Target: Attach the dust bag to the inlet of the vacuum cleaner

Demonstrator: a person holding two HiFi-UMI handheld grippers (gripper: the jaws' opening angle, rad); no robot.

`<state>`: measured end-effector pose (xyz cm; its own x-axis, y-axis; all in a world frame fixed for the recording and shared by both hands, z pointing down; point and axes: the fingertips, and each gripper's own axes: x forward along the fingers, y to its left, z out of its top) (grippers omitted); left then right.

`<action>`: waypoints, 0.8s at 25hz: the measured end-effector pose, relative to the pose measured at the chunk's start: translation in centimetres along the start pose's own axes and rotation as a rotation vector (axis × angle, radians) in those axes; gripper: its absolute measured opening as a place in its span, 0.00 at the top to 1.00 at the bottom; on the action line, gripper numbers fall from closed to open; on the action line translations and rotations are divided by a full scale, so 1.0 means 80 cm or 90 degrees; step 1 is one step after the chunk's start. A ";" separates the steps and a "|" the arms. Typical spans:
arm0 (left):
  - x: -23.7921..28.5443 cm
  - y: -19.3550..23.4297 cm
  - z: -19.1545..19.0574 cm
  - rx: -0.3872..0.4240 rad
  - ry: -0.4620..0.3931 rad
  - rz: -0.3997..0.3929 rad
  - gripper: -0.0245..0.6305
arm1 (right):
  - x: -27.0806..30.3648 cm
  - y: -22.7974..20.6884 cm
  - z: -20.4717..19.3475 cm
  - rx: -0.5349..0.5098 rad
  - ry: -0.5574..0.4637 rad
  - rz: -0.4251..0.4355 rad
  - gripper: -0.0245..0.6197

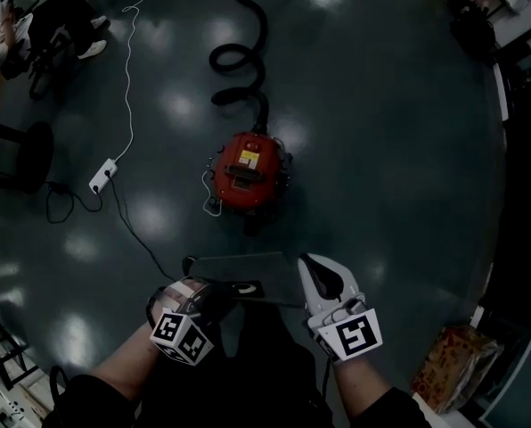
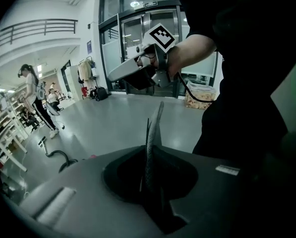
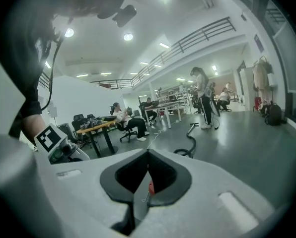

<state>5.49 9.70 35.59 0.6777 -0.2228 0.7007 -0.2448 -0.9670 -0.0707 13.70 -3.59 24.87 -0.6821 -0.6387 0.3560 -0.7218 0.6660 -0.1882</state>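
The red vacuum cleaner stands on the dark floor, and its black hose curls away behind it. Nearer to me, a flat grey dust bag hangs stretched between my two grippers. My left gripper is shut on the bag's left part. In the left gripper view the bag stands edge-on between the jaws. My right gripper is shut on the bag's right edge, where a grey strip lies in the closed jaws. A red speck of the vacuum shows through the gap.
A white power strip with its cable lies left of the vacuum. A black stool and a seated person are at the far left. A printed bag sits at the lower right. Desks and people fill the background.
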 end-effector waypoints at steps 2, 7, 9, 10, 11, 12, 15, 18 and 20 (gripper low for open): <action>0.014 0.001 -0.009 0.002 0.000 -0.011 0.92 | 0.016 -0.009 -0.014 -0.003 0.002 0.005 0.96; 0.051 0.012 -0.047 -0.012 -0.009 -0.021 0.92 | 0.064 -0.038 -0.058 -0.016 0.009 -0.006 0.96; 0.068 0.012 -0.066 -0.016 -0.011 -0.032 0.92 | 0.087 -0.047 -0.074 -0.035 0.014 -0.009 0.96; 0.076 0.011 -0.075 -0.016 -0.012 -0.038 0.92 | 0.098 -0.050 -0.083 -0.044 0.018 -0.010 0.96; 0.084 0.010 -0.084 -0.017 -0.014 -0.043 0.92 | 0.109 -0.052 -0.091 -0.050 0.020 -0.010 0.96; 0.092 0.010 -0.093 -0.018 -0.016 -0.047 0.92 | 0.120 -0.054 -0.099 -0.056 0.020 -0.009 0.96; 0.113 0.014 -0.118 -0.019 -0.024 -0.053 0.92 | 0.146 -0.061 -0.125 -0.069 0.027 -0.011 0.96; 0.135 0.019 -0.143 -0.018 -0.030 -0.056 0.92 | 0.170 -0.072 -0.158 -0.081 0.039 -0.016 0.96; 0.149 0.021 -0.155 -0.017 -0.036 -0.061 0.92 | 0.186 -0.079 -0.180 -0.084 0.041 -0.009 0.96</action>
<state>4.56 6.94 52.59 0.7372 -0.1375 0.6616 -0.1957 -0.9806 0.0144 9.76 -11.77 44.51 -0.6598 -0.6254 0.4165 -0.7070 0.7044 -0.0623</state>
